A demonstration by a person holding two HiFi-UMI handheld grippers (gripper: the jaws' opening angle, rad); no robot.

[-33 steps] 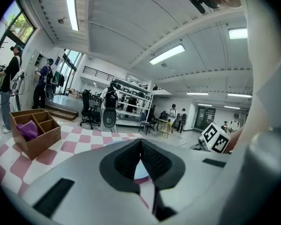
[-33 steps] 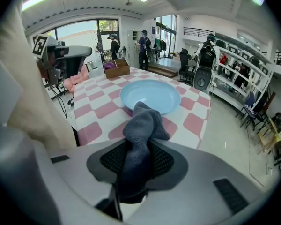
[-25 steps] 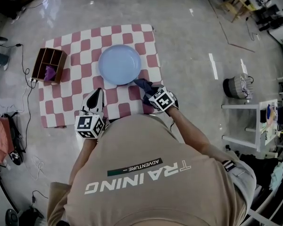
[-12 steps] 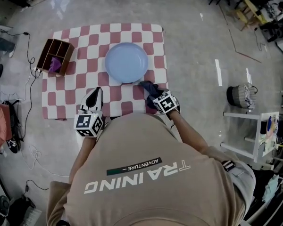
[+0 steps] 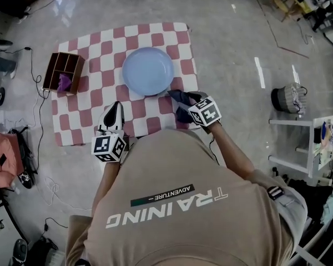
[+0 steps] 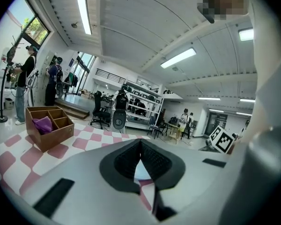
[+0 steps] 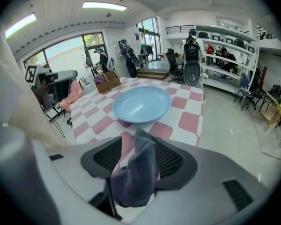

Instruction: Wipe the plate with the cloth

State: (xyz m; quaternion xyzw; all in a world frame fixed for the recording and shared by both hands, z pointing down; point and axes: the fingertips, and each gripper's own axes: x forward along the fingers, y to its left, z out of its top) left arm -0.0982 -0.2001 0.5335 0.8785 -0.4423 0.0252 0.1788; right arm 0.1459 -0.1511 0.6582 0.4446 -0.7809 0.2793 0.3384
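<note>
A light blue plate (image 5: 148, 71) lies on the red-and-white checked mat (image 5: 94, 54); the right gripper view shows the plate (image 7: 141, 104) just ahead of the jaws. A dark blue-grey cloth (image 5: 180, 101) is bunched at the plate's near right rim. My right gripper (image 5: 190, 100) is over it with jaws opening. In its own view the cloth (image 7: 136, 172) stands between the pads, leaning on the right one with a gap on the left, at the right gripper (image 7: 136, 142). My left gripper (image 5: 114, 108) hovers near the mat's front edge; the left gripper (image 6: 140, 146) is shut and empty.
A wooden divided box (image 5: 62, 73) with a purple cloth in it stands at the mat's left edge. A basket (image 5: 286, 100) and a white rack (image 5: 305, 148) are on the floor to the right. Cables and bags lie at the left. People (image 6: 23, 83) stand far off.
My right gripper has lifted a little and shifted right, the cloth still at its jaws beside the plate. The left gripper has stayed put.
</note>
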